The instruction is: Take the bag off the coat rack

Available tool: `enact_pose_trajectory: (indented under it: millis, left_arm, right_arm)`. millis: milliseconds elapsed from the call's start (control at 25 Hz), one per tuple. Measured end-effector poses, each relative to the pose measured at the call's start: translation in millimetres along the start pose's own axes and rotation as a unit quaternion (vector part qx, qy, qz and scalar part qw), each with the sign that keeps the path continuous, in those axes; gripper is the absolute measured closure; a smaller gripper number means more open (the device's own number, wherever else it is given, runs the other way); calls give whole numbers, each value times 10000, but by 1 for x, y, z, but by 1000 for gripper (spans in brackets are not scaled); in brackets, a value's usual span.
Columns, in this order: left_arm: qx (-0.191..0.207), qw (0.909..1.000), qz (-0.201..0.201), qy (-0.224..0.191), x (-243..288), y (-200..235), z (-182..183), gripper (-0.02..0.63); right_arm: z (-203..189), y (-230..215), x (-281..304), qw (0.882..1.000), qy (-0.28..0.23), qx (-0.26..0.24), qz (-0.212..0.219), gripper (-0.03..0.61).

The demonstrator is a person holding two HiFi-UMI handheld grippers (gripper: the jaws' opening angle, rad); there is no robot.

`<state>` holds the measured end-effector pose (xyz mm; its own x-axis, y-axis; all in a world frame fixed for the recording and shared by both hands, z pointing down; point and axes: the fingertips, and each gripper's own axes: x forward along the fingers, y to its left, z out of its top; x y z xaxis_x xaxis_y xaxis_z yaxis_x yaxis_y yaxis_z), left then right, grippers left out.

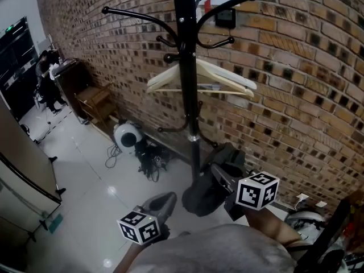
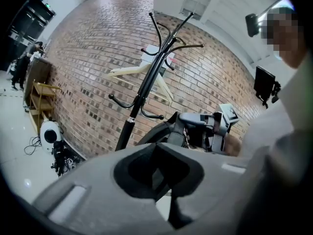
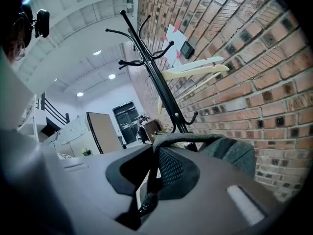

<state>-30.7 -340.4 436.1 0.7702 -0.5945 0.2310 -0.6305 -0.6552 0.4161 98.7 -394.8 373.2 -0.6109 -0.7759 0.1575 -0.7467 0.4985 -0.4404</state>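
Observation:
A black coat rack (image 1: 185,67) stands against the brick wall, with a pale wooden hanger (image 1: 199,79) on it. A dark grey bag (image 1: 205,195) hangs low beside the pole, below the hooks and off them. My right gripper (image 1: 219,174) is shut on its strap. The right gripper view shows the strap (image 3: 168,163) pinched between the jaws of that gripper (image 3: 156,180), the bag (image 3: 232,151) just beyond them, and the rack (image 3: 156,77) behind. My left gripper (image 1: 165,201) hovers left of the bag with nothing in it. In its own view the left gripper (image 2: 164,180) has its jaws together, facing the bag (image 2: 159,133).
A white round appliance (image 1: 126,135) and a tangle of cables (image 1: 151,161) lie on the floor left of the rack's base. Further left are a wooden shelf (image 1: 96,101) and a person (image 1: 48,78). A tall panel (image 1: 23,164) stands at the left edge.

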Motion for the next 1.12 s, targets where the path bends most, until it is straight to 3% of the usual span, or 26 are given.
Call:
enact_pose_trajectory:
  millis: [320,640,920,1120]
  left_arm:
    - [-461,9973,543,190,-40,-59,-80,612]
    - [-886,9926,703,438,-59,-92,-142,612]
    - [-317,9977,545,234,-98,-139,-149,612]
    - [-346,9975,602,94,-174,-179,-176,612]
  right_arm:
    - [-66,12,-67,9972,548,342,363,548]
    - [-141,27,-140,9922,901,660,558,548]
    - [-177,70,-205,9921,919,659,546,548]
    - [-191,113,-255,9950,664,658,352,548]
